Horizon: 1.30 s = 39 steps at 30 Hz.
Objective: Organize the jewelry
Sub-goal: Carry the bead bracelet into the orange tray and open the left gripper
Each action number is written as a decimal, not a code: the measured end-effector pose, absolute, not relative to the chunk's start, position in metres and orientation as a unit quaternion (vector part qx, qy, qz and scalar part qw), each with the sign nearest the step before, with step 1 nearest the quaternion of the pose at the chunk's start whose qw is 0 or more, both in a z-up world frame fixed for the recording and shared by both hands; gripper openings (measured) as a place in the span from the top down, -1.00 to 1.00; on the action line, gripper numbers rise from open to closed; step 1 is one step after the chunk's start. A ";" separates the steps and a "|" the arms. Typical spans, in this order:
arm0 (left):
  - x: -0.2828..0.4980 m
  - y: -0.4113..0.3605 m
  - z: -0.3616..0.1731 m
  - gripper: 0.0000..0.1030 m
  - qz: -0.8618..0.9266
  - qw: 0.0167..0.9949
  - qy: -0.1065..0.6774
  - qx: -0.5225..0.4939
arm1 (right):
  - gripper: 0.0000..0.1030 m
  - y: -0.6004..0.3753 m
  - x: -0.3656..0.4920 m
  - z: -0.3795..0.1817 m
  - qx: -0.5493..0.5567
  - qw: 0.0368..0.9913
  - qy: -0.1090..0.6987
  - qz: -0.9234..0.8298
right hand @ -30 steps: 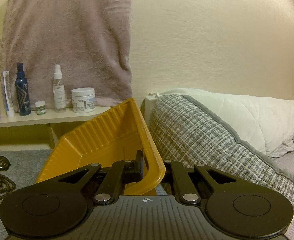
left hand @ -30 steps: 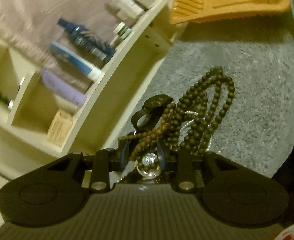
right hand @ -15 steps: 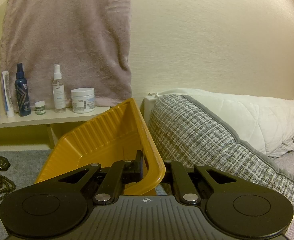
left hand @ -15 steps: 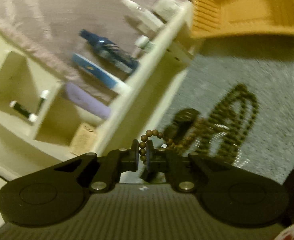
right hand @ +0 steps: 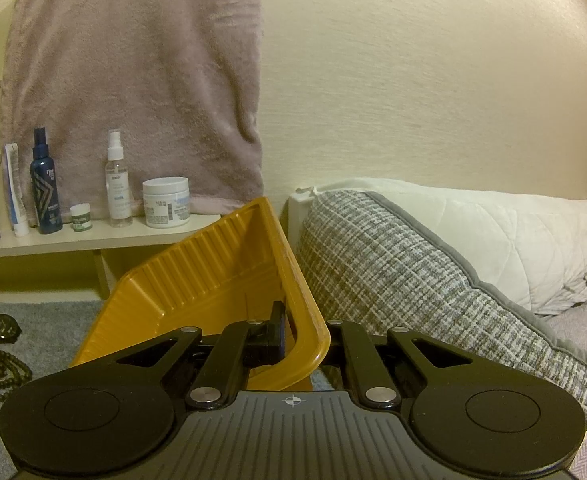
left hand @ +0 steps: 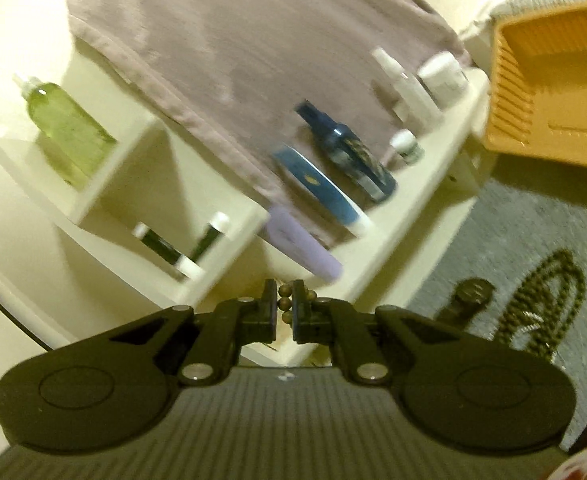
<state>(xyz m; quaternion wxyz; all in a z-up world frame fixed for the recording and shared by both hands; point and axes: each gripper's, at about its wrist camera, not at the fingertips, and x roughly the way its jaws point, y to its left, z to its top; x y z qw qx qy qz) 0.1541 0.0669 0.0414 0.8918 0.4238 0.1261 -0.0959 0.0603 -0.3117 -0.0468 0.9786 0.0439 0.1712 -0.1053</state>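
A light, floppy brown bead bracelet (left hand: 289, 304) is pinched in the nearly closed left hand-held gripper (left hand: 284, 312), best held mid-strand since beads probably slip, while the tilted yellow tray (right hand: 213, 280) is clamped at its rim by the right hand-held gripper (right hand: 305, 340) above the grey carpet (right hand: 53, 320).

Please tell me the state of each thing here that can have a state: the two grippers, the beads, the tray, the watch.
left gripper: shut on a strand of brown beads.
brown bead strand: pinched, lifted off the carpet.
right gripper: shut on the tray's rim.
yellow tray: held tilted, appears empty.
dark bead necklaces: lying piled on the carpet.
black watch: lying on the carpet beside the necklaces.
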 end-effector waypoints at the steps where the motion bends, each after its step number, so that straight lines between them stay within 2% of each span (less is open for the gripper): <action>1: 0.155 0.067 0.047 0.88 -0.095 0.894 0.124 0.421 | 0.85 -0.312 0.060 -0.047 0.044 0.979 0.171 -0.105; 23: 0.136 0.026 0.105 0.88 -0.162 0.908 0.080 0.378 | 0.85 -0.311 0.060 -0.044 0.052 0.981 0.159 -0.098; 39: 0.115 -0.084 0.114 0.88 -0.318 0.904 0.048 0.283 | 0.85 -0.310 0.059 -0.043 0.060 0.981 0.157 -0.097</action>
